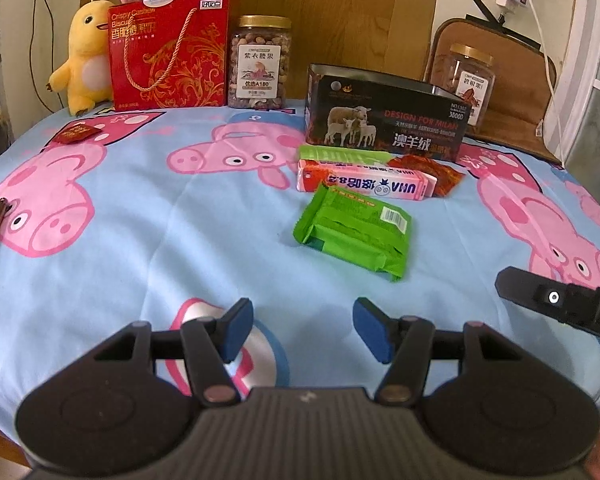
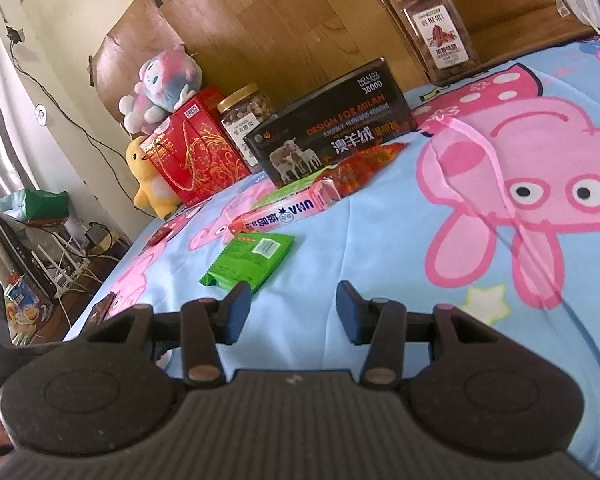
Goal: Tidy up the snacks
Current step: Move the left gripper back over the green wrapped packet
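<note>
Both grippers, left (image 1: 303,330) and right (image 2: 294,312), hover with fingers released, empty. Green snack pack (image 1: 354,232) lies on the bench cloth (image 1: 140,240), near the black box (image 1: 384,114). Risk: slick wrapper slides or crumples under a shallow pinch.

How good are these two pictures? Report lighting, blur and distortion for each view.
Left wrist view: even daylight, sharp centre, the tablecloth bulging from fisheye curve, the red gift box slightly soft. Right wrist view: tilted horizon, soft shadow lines across the cloth at right, the far nut jar and dark box mildly blurred.
</note>
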{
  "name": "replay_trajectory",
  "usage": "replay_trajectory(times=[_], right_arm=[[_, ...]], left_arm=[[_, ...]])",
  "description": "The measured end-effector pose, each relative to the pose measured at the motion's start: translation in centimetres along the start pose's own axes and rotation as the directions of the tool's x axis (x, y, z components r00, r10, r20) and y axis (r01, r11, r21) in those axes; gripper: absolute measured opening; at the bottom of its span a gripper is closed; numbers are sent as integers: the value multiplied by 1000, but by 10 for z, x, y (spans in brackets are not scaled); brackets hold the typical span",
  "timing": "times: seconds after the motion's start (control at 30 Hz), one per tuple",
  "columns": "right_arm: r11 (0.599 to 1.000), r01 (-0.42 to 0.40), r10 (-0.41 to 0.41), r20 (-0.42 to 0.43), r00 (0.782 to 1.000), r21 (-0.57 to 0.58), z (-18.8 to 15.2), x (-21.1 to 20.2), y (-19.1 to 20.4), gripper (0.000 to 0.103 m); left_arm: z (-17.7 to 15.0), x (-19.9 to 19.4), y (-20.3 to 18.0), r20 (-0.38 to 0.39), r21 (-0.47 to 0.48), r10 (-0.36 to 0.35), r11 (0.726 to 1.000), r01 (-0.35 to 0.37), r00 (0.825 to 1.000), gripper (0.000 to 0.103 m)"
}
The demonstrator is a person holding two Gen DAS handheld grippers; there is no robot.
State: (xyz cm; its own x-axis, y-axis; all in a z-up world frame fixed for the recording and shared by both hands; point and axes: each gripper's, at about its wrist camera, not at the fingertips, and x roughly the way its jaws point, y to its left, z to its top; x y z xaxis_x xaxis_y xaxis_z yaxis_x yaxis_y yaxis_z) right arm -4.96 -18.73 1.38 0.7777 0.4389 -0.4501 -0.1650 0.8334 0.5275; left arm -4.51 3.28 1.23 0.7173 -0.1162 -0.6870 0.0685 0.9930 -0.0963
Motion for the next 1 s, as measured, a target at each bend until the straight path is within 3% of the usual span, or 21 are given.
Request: replay_trajectory(times=[0.53,1.0], right_arm=[[1000,2,-2,10,1000,-2,1,-1,0,50],[999,0,0,5,1000,-47,0,2,8,50]], left_arm=[[-1,1,2,-3,-1,25,1000,-25,1000,57],[2,-7,8,45,-22,-28,999,29,999,57]])
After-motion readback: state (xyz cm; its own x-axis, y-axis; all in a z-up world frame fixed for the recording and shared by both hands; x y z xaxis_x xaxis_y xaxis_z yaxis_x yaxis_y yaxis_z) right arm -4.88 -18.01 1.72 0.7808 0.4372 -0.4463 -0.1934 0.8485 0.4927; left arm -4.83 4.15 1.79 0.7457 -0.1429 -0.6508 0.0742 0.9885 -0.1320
